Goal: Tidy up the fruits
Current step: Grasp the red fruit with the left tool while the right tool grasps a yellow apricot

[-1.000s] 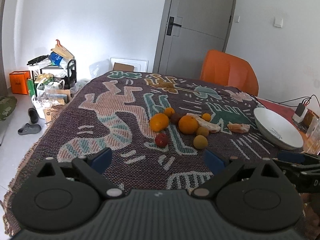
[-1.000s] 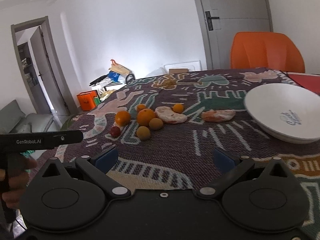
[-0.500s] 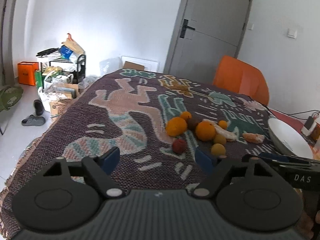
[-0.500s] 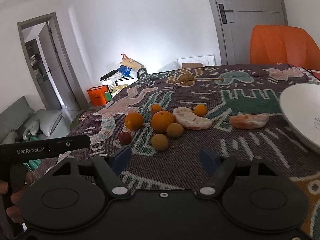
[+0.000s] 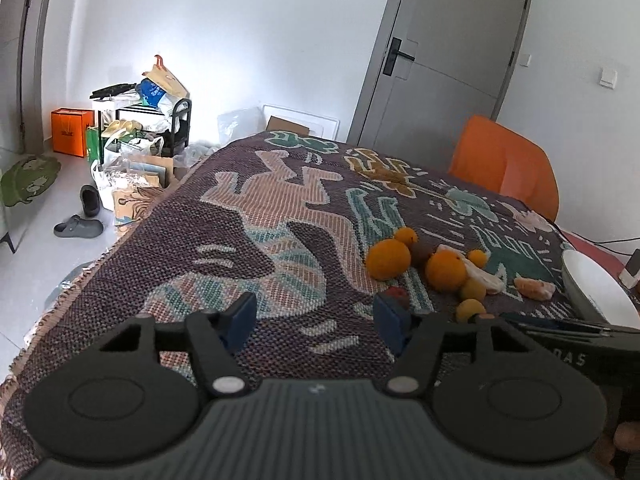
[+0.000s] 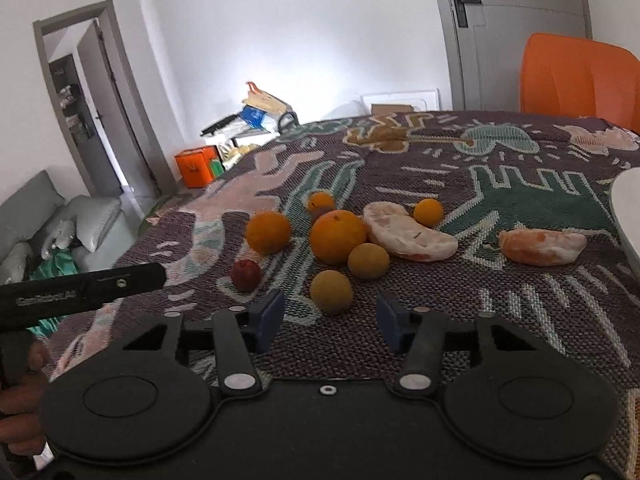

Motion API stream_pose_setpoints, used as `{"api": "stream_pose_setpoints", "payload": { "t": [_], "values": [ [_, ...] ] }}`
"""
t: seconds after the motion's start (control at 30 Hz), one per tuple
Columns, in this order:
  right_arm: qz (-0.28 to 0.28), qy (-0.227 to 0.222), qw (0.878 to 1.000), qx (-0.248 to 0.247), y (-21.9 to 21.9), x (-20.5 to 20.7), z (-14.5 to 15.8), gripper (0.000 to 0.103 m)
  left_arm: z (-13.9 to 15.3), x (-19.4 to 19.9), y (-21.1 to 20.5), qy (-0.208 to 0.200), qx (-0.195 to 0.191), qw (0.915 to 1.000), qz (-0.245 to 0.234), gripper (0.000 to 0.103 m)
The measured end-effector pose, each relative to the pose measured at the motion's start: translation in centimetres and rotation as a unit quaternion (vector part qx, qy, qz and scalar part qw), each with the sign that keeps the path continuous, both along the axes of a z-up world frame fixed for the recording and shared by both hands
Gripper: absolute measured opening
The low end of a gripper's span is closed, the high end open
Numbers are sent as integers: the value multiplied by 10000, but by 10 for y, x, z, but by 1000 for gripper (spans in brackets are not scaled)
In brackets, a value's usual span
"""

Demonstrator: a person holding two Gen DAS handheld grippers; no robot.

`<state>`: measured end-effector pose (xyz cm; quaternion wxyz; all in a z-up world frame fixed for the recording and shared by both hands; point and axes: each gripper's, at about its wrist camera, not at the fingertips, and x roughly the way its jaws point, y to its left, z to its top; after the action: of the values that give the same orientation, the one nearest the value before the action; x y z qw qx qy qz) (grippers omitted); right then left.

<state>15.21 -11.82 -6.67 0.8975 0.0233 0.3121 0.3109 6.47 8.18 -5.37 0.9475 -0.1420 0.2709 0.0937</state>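
Fruits are all bunched up around the middle of the table on that patterned woven cloth (image 6: 500, 320). Two big oranges, one (image 6: 338, 236) in the center of the pile and another (image 6: 268, 232) off to its left. Couple of small orange ones behind them (image 6: 320, 201) and (image 6: 428, 212). Two yellowish round fruits sit at the near edge, one (image 6: 331, 292) closest to the grippers and one (image 6: 368, 261) touching the big central orange. Small red fruit (image 6: 245, 275) sits apart on the left side. Then two peeled citrus pieces, a bigger pale one (image 6: 408, 236) right beside the pile and a smaller pinkish one (image 6: 542, 246) further right.

White bowl (image 5: 600, 296) is off on the right edge of the table, with no fruit in it that I can see.

Right gripper (image 6: 330, 320) hangs low just short of the nearest yellowish fruit, its jaws have just been closing in, about halfway apart, with nothing between them. Left gripper (image 5: 316, 318) is aimed at bare cloth left of the pile, jaws also just been closing, medium gap, nothing gripped, the red fruit peeking from behind its right finger.

Orange chair (image 6: 580, 76) at the far side, grey door (image 5: 444, 64) behind it, clutter on the floor by the wall.
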Motion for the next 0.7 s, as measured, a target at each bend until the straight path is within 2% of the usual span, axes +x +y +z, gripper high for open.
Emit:
{"api": "stream_pose_setpoints", "payload": {
  "t": [0.17,0.23,0.3,0.7],
  "values": [
    [41,49,10000,-30,8,7,-4,45,0,4,4,30,-35,10000,53,63],
    [46,44,10000,-37,11,8,-5,32,0,6,4,20,-20,10000,27,63],
    [34,80,10000,-3,10,10,-5,24,1,8,2,12,-8,10000,-15,63],
    [-94,55,9997,225,-18,5,2,24,-4,31,-19,52,-71,9993,-364,51]
  ]
}}
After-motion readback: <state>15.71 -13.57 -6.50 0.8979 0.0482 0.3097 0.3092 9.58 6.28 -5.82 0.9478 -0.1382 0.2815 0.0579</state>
